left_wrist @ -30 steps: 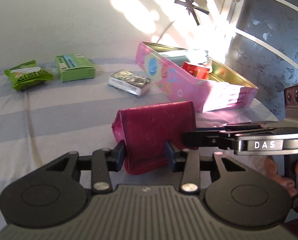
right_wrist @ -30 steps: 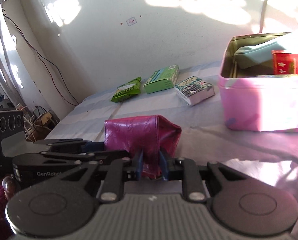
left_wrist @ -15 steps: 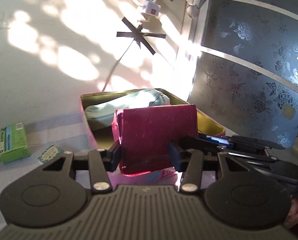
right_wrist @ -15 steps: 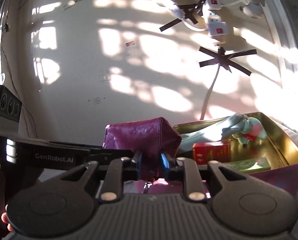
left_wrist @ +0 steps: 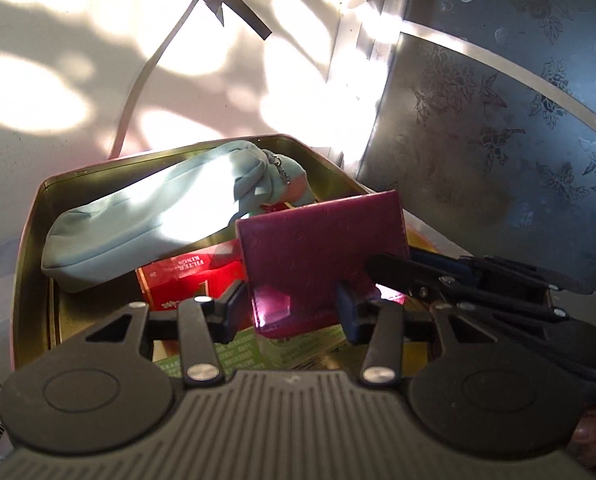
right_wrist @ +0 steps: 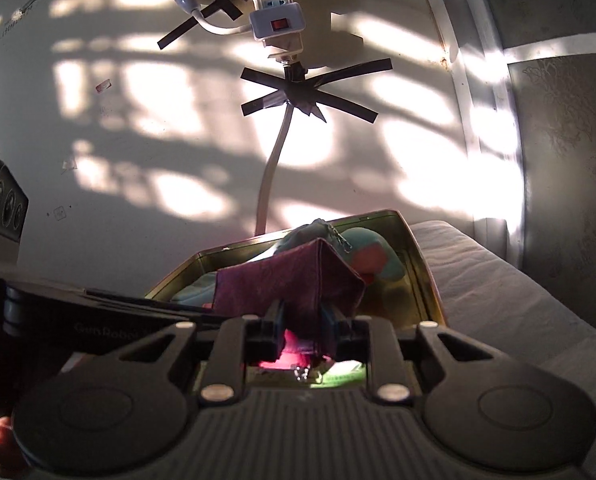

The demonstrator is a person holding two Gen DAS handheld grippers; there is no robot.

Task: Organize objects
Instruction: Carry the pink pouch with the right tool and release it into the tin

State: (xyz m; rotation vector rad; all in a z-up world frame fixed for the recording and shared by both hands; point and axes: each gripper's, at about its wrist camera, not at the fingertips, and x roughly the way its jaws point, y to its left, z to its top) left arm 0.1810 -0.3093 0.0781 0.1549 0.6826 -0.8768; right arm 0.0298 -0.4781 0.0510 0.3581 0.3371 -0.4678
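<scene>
Wallet (left_wrist: 322, 256) upright over tin (left_wrist: 29, 248) interior, both claws clamped on it: left claw (left_wrist: 289, 310) across the width, right claw (right_wrist: 301, 324) at the fold edge

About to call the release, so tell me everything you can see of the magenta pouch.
The magenta pouch is a flat-sided pouch of embossed, leather-like material with a folded wedge end. It is held upright in the air over the open tin, above the red box and in front of the pale blue pouch. The left claw straddles its lower edge; the right claw pinches its end. Sun glows pink through its bottom. Whether it touches the tin's contents is hidden.
</scene>
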